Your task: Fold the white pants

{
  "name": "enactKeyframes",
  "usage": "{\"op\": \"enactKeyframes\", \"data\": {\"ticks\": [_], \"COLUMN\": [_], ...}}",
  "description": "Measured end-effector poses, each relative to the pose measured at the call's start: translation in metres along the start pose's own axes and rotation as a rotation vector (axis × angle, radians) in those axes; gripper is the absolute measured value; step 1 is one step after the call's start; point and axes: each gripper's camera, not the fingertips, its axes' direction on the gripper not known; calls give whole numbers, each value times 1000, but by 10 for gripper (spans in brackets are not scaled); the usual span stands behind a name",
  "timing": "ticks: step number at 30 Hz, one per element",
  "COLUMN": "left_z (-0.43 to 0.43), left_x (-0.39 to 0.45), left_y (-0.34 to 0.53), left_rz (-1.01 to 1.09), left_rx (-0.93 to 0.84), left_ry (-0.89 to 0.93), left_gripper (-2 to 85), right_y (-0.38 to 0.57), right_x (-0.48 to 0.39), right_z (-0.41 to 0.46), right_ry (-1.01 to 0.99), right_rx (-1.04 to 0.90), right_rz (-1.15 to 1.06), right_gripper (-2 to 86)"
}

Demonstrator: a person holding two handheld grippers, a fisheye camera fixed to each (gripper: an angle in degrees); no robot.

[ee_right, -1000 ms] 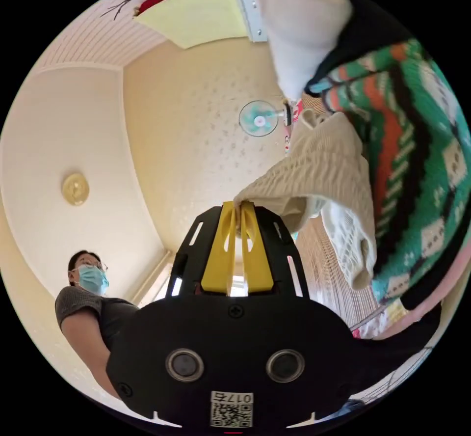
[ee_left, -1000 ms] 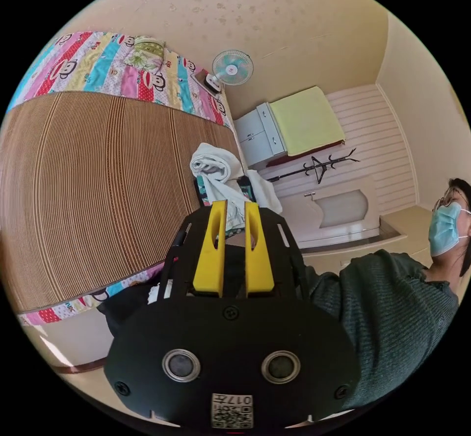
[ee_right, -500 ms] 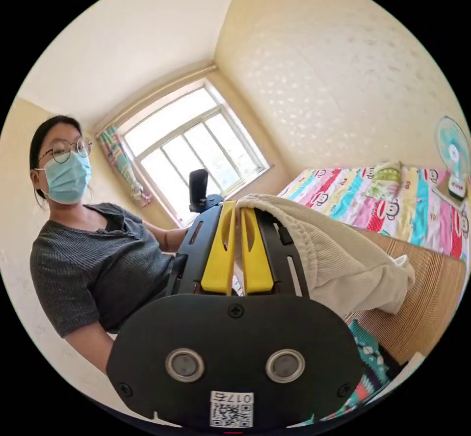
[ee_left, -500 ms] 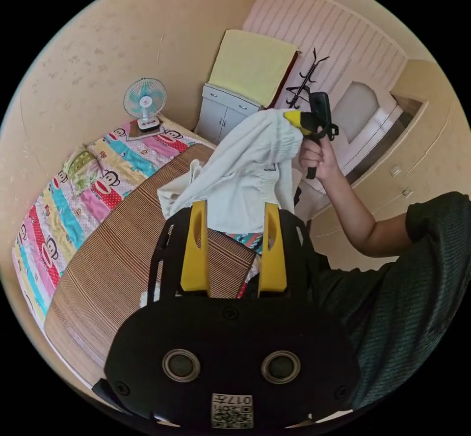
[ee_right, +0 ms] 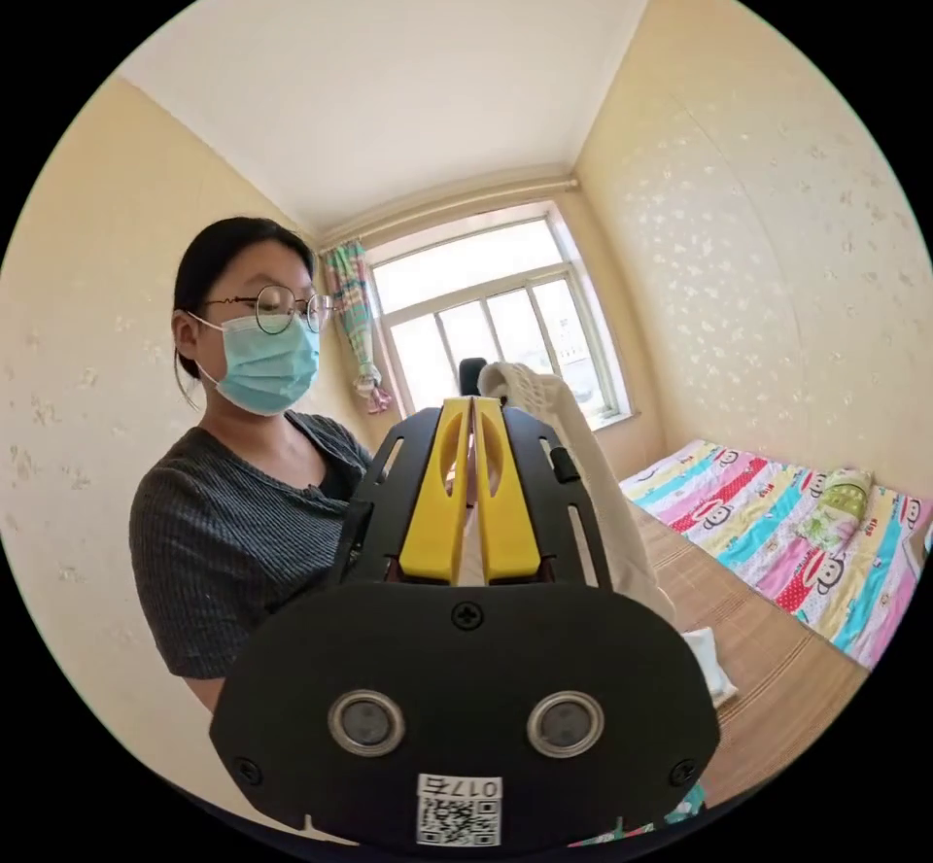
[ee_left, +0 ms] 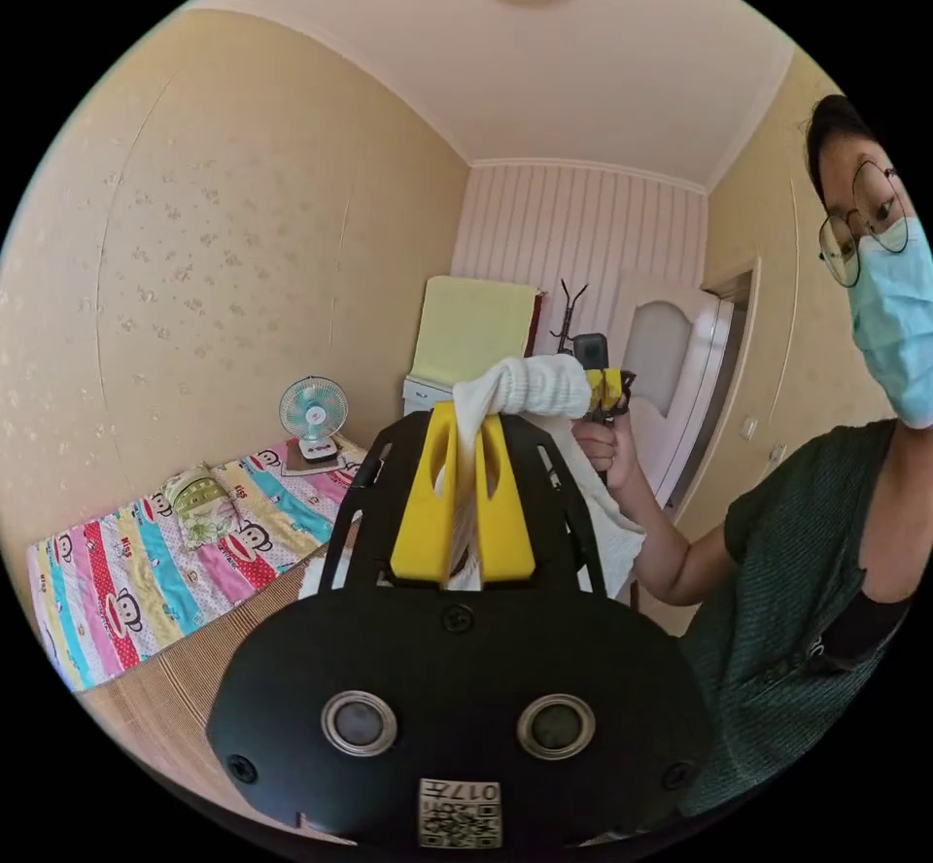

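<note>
A: Left gripper view. What have you got?
B: My left gripper (ee_left: 465, 435), jaws drawn close and pinching a bunched edge of the white pants (ee_left: 525, 389). The cloth runs across to my right gripper (ee_left: 604, 387), held up in my hand (ee_left: 603, 443). The rest of the cloth hangs below, over the bed (ee_left: 146, 571).
A: Around it?
B: A small fan (ee_left: 313, 413) at the head of the bed, a cabinet (ee_left: 423, 395) with a yellow cloth (ee_left: 474, 328) over it, a coat stand (ee_left: 569, 309), a door (ee_left: 671, 387).
A: Right gripper view?
B: My right gripper (ee_right: 471, 416), jaws pressed almost together on the white pants (ee_right: 569, 435), which drape down its right side toward the woven mat (ee_right: 768, 649) on the bed (ee_right: 777, 523). A window (ee_right: 486, 319) behind.
</note>
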Motion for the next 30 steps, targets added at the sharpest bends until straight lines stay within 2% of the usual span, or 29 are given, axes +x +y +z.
{"op": "enactKeyframes", "data": {"ticks": [2,4,8,12,16,17,19,21,26,30], "left_z": [-22,-45,-79,-121,-162,-168,-194,-220,-321,-404], "left_x": [15,37,67,94,112,113,116,113,95,69], "left_y": [-12,-34,-66,-97,-119,-121,-131,-137,-165,-204], "left_rz": [3,30,81,100,120,120,115,90,82,85], "left_rx": [36,29,40,56,54,54,54,69,148,134], "left_ry": [-12,-50,-40,-45,-22,-15,-10,-24,-57,-113], "left_gripper": [-1,-1,0,2,4,4,6,9,23,43], "right_y": [34,75,180,242,216,197,171,137,64,11], "right_x": [-19,-27,-28,-36,-35,-32,-33,-40,-101,-150], "right_z": [-5,-11,-1,27,71,87,106,126,164,214], "right_ry": [174,237,143,-39,120,104,35,68,230,433], "right_rx": [-15,11,64,273,203,172,176,177,140,104], "right_rz": [-3,36,161,111,72,32,-66,-114,-313,-357], "right_gripper": [9,12,36,134,186,177,104,50,36,35]}}
